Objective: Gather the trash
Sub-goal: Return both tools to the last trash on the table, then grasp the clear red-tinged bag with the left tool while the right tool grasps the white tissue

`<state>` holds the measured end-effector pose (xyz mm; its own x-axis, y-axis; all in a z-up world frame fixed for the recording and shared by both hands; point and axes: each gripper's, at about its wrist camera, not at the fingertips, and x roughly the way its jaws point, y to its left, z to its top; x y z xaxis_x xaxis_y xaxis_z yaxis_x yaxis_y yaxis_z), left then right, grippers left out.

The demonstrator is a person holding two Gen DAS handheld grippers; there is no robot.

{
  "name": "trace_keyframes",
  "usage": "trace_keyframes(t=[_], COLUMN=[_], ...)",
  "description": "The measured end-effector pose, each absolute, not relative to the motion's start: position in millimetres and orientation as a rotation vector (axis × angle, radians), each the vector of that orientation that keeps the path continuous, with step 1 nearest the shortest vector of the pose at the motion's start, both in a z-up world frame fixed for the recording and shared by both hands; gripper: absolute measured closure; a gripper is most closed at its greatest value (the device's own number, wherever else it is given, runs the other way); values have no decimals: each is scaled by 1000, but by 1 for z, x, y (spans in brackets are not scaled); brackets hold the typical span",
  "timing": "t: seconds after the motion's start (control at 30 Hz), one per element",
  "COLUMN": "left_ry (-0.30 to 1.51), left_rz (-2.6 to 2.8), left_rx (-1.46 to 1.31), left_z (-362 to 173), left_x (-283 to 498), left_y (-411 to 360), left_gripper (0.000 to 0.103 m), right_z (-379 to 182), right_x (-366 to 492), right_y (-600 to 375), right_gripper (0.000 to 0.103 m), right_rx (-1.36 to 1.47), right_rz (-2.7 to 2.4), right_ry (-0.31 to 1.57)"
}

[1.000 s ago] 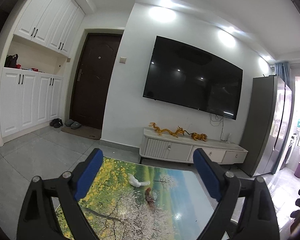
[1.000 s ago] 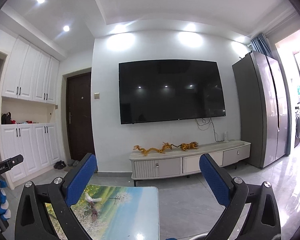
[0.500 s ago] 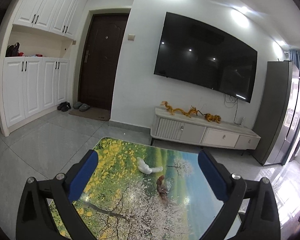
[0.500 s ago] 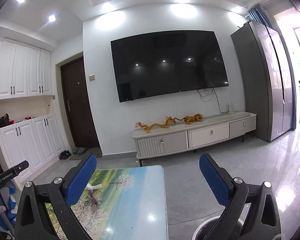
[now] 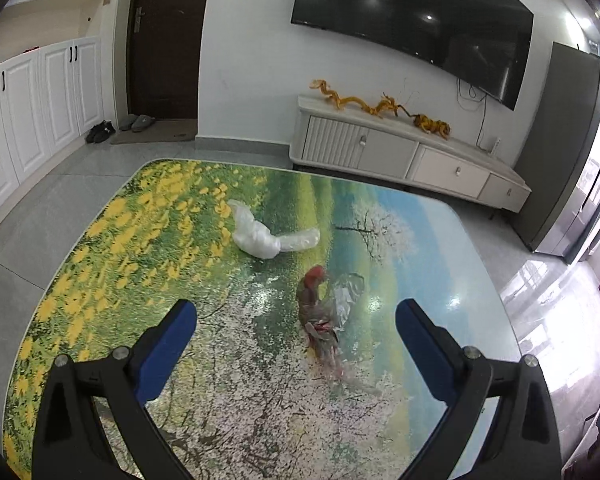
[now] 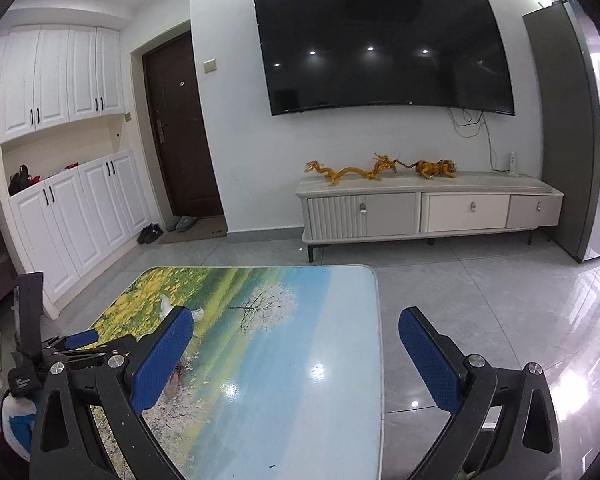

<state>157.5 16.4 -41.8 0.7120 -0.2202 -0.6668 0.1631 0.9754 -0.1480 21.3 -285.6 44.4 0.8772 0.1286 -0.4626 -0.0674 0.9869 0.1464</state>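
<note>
My left gripper (image 5: 296, 320) hangs over the table (image 5: 100, 280) with its pads spread wide and nothing between them, tipped down so the trash sits framed in the gap; the nearest piece, a crumpled wrapper (image 5: 320, 316) of red and clear film, lies flat on the glossy top just ahead of the tips, and I judge it the first thing to pinch. My right gripper (image 6: 296, 344) is likewise spread and empty, held level off the table's right side, I think to keep clear of the left's work. Beyond the wrapper, apart from it, lies a white bag (image 5: 260, 232); past the table stands the cabinet (image 5: 400, 156) under the TV (image 5: 412, 20).
</note>
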Motion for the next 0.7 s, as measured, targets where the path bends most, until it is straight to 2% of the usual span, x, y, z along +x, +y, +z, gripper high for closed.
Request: trace_keyframes(t=[0.13,0.23,0.33,0.5,0.6,0.7], left_ry=[821,868,902,914,913,906], left_rz=[-234,-247,-261,-245,-227,-189], left_rx=[-66,-51,-57,3,3,-10], left_z=[-69,-84,-97,-107,-106,-105], left_x=[186,202,212,219,221,223], left_y=[3,-5,-5,3,19,40], left_gripper=[6,16,32,71,79,82], right_z=[27,14,5,-15,-27,-39], right_x=[53,75,97,129,147,167], right_y=[-272,-263,-254,-231,-210,-185], right_gripper=[1,4,6,11,14,20], right_rx=[111,102,88,51,25,1], right_rz=[152,185,225,285,332,392], right_ry=[534,568,598,655,688,719])
